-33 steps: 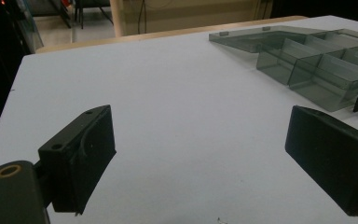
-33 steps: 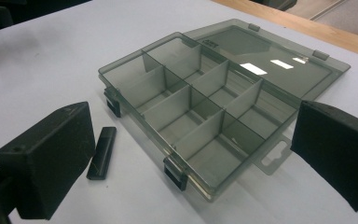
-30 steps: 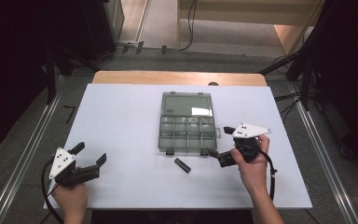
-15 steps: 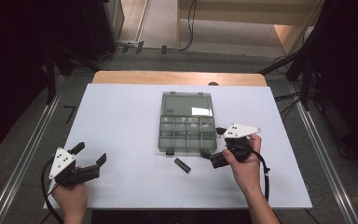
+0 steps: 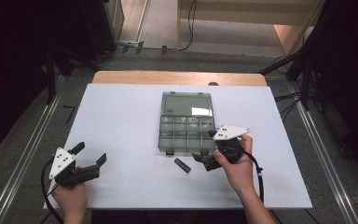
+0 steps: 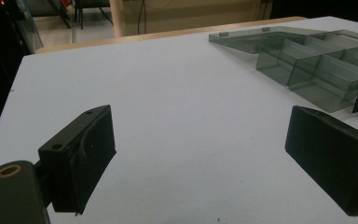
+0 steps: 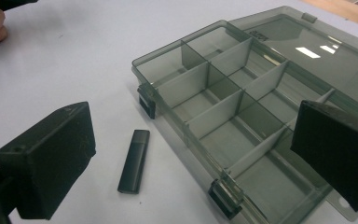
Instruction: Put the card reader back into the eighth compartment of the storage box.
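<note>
Landmark: an open, empty compartment box point(image 5: 187, 125) of smoky plastic is seen on the white table point(image 5: 121, 112)
USB stick point(image 7: 134, 161): lies flat just beside the box's latch edge, outside every compartment
Handling: judged light, rigid, smooth; best pinched across its narrow sides at mid-length
Right gripper point(image 5: 204, 161): held near the stick, jaws spread, nothing grasped
Left gripper point(image 5: 89, 161): well apart from the box, jaws spread, empty

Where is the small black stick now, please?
The black stick lies flat on the white table, just before the open compartment box, beside the right gripper.
</note>
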